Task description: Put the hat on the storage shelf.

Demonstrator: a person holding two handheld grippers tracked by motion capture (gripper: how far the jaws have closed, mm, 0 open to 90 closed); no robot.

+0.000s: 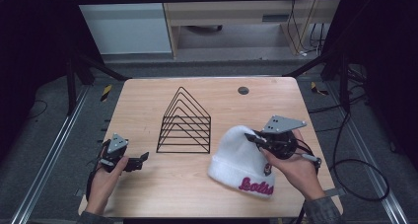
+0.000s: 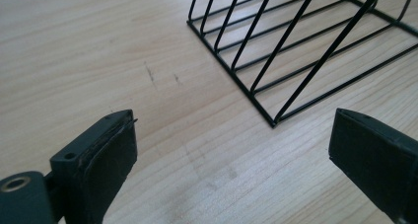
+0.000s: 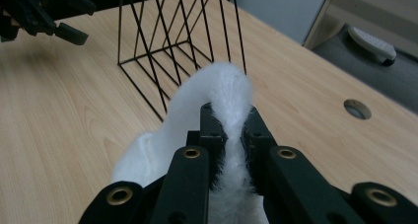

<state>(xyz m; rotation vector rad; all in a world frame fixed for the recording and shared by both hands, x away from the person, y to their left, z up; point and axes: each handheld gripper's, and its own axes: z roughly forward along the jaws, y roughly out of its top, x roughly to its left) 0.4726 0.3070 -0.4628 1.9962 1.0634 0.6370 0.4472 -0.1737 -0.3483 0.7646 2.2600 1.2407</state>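
A white knit beanie (image 1: 235, 160) with pink lettering on its cuff lies at the table's front right. My right gripper (image 1: 252, 136) is shut on a raised fold of the beanie (image 3: 224, 93), the white knit pinched between its two black jaws. A black wire rack (image 1: 185, 123) of triangular dividers stands mid-table, just left of the beanie. My left gripper (image 1: 143, 157) hovers low at the front left, open and holding nothing, pointing toward the rack's near corner (image 2: 272, 123). In the right gripper view the left gripper (image 3: 74, 34) shows at the top left.
The wooden table (image 1: 148, 189) has a round cable hole (image 1: 243, 90) near its far edge. Cables (image 1: 355, 165) trail on the floor to the right. A dark metal frame surrounds the table.
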